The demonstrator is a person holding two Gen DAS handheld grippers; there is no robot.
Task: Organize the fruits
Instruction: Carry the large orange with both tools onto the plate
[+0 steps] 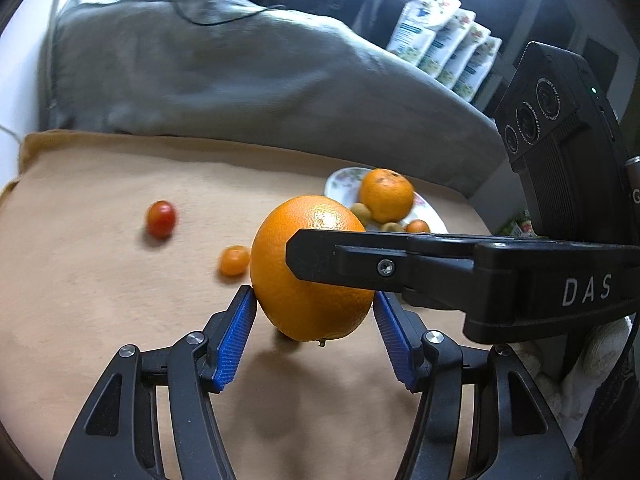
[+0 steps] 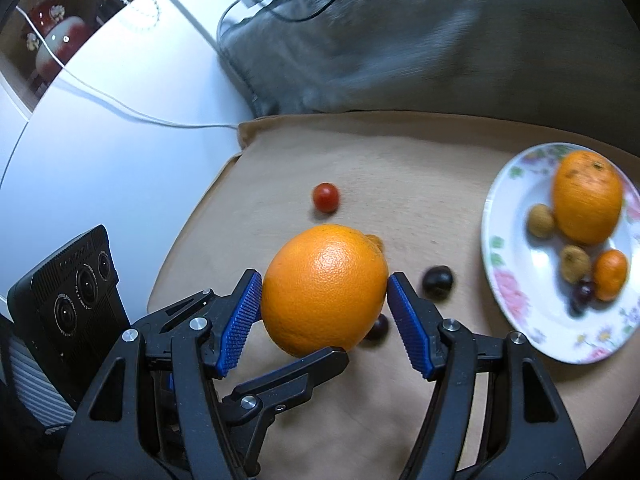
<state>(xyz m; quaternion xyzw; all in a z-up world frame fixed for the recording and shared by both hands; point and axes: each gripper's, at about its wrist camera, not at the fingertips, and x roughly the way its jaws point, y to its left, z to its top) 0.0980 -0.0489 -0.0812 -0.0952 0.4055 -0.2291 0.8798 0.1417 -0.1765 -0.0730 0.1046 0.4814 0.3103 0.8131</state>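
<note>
A large orange (image 2: 326,290) sits between both grippers' fingers (image 2: 242,308). Beyond it lies a tomato (image 2: 325,197); right, a plate (image 2: 516,280) holds fruit; a cushion (image 2: 440,40) lies behind.

I read "DAS" in pale letters on my right gripper's black body (image 1: 560,280); the pouch labels are too blurred.

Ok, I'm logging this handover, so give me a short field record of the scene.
held: large orange, off the cloth
left gripper: shut on it
right gripper: shut on it
plate: second orange, small fruits
loose on tan cloth: cherry tomato, small tangerine, two dark fruits
</note>
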